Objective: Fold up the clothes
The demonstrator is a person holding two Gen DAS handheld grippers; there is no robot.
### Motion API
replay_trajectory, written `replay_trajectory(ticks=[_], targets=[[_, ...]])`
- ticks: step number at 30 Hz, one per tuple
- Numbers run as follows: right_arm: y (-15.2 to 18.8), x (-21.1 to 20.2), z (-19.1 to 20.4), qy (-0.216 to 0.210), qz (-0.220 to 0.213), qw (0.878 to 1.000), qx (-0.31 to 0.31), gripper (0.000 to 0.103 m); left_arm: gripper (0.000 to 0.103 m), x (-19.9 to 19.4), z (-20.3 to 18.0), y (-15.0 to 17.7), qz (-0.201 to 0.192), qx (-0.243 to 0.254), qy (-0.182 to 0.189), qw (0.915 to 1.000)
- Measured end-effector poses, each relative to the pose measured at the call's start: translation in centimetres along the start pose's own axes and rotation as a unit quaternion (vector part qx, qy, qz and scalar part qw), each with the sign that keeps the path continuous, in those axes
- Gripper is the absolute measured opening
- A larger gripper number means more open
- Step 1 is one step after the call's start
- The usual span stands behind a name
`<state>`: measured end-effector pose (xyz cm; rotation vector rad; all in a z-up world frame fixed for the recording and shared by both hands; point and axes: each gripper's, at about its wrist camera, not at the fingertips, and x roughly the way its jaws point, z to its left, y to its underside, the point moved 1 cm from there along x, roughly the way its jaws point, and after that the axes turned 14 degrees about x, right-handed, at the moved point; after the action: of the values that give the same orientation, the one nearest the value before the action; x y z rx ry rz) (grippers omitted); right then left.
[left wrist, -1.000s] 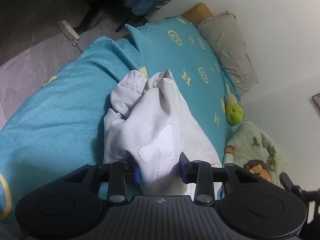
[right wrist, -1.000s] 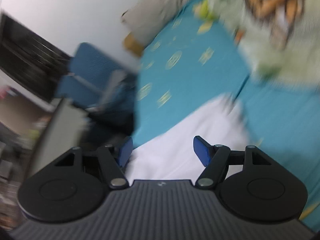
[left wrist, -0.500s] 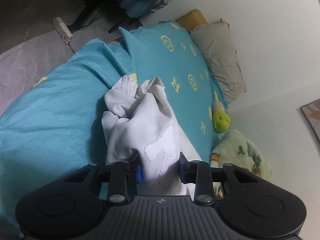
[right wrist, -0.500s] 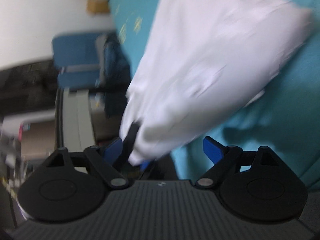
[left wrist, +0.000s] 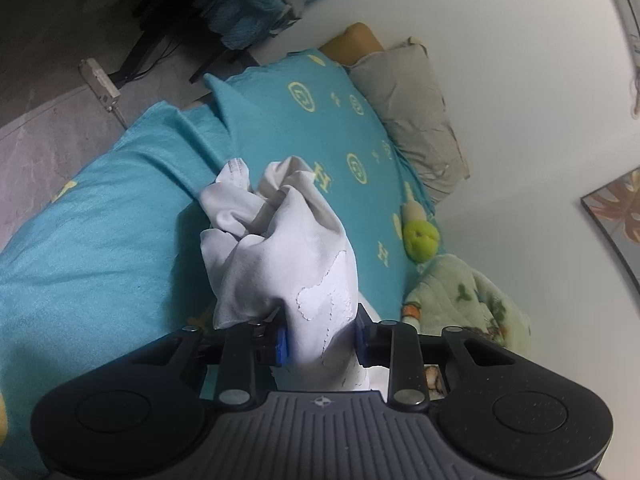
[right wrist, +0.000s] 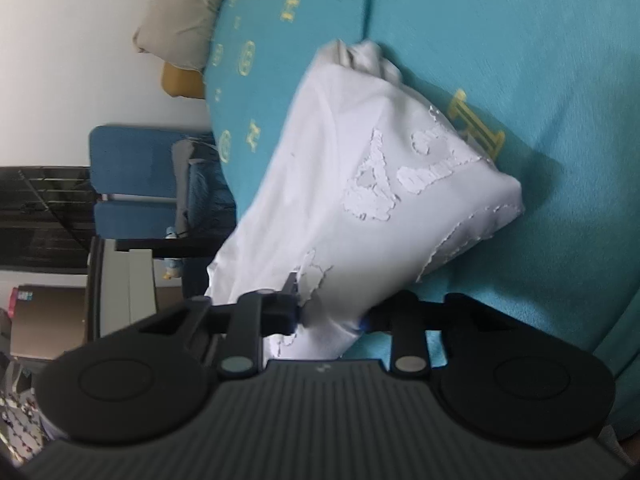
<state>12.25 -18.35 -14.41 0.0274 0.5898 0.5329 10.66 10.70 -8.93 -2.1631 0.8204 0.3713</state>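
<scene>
A white shirt with a cracked white print (left wrist: pixel 280 252) hangs bunched over the teal bedspread (left wrist: pixel 100 220). My left gripper (left wrist: pixel 320 346) is shut on one part of it, the cloth pinched between the blue pads. In the right wrist view the same white shirt (right wrist: pixel 360 184) spreads out ahead, its print facing me. My right gripper (right wrist: pixel 330 320) is shut on another part of the shirt's edge. The shirt's far end is crumpled on the bed.
A grey pillow (left wrist: pixel 408 112) and a tan one lie by the white wall. A green plush toy (left wrist: pixel 420 240) and a green patterned blanket (left wrist: pixel 468 300) lie at the bed's right. A blue chair (right wrist: pixel 132 180) and a black desk stand beside the bed.
My right gripper swung onto the shirt and closed on its edge; it was open before. My left gripper kept its hold and lifted the shirt slightly.
</scene>
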Motion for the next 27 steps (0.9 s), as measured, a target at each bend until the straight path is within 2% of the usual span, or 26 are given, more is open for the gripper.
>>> replay_trajectory(ticks=[5,11,15,20,24,27], targets=[[0.6,-3.2,3.1,-0.02,-0.015,0.999,-0.037,0.026,0.032,-3.2,-2.5,-1.0,-0.008,0.008,0.021,0.9997],[2.5,-9.8,5.3,-0.043,-0.022,0.997,-0.058,0.026,0.032,-8.2,-6.9,-1.1,-0.004,0.031,0.049,0.9983],[2.5,-14.4,6.0,-0.068,-0.034,0.995,-0.064,0.026,0.032,-9.9,-11.2,-0.8,0.0,0.061,0.072,0.9955],[-1.0,-19.7,7.4,-0.088,-0.059,0.992,-0.066,0.026,0.032,-7.5,-18.5,-0.7,0.013,0.103,0.107,0.9888],[-6.3,-24.5,10.0,-0.098,-0.108,0.986,-0.075,0.026,0.031,-1.7,-26.3,-1.0,0.034,0.152,0.137,0.9782],[-11.8,-28.3,12.4,-0.12,-0.159,0.976,-0.089,0.026,0.031,3.5,-33.0,-1.6,0.047,0.182,0.172,0.967]])
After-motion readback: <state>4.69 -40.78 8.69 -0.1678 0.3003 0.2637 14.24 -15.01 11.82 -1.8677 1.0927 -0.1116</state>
